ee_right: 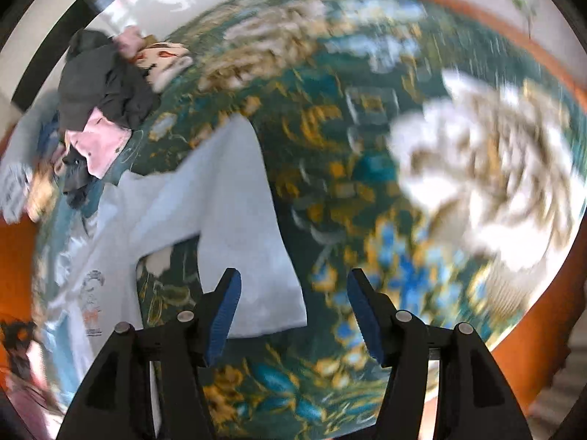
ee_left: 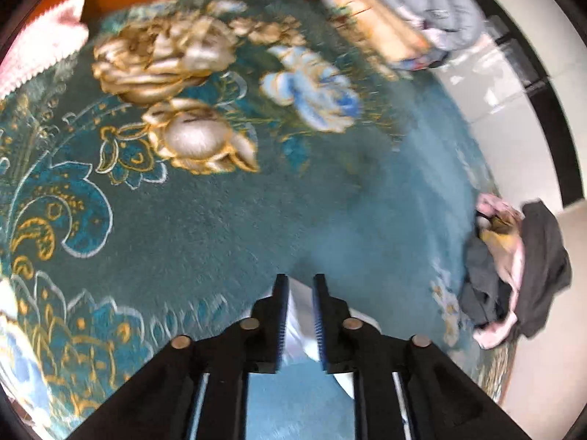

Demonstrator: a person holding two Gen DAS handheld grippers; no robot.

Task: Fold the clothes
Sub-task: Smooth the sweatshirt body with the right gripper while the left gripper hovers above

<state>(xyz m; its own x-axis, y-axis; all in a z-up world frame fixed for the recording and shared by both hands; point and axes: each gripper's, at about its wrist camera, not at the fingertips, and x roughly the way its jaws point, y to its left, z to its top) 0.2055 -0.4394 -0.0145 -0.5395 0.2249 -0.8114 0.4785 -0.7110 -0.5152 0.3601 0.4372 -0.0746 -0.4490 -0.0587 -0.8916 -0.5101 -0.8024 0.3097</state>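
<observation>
Spread flat on the teal floral tablecloth [ee_right: 330, 154] lies a pale blue printed cotton T-shirt [ee_right: 205, 190], sleeve stretched out for folding. Left gripper [ee_left: 300, 282] is only slightly parted, white fabric between its jaws, though whether it pinches I cannot tell. Right gripper [ee_right: 293, 282] hangs spread and empty beside the sleeve. Far left, a dark-and-pink unfolded clothes heap [ee_right: 99, 88] waits.

One floral rug [ee_right: 367, 168]; one white garment [ee_right: 205, 198] spread on it; two clothes heaps [ee_left: 513, 271] [ee_left: 403, 18] at its edges; two grippers [ee_left: 301, 282] [ee_right: 293, 278].
</observation>
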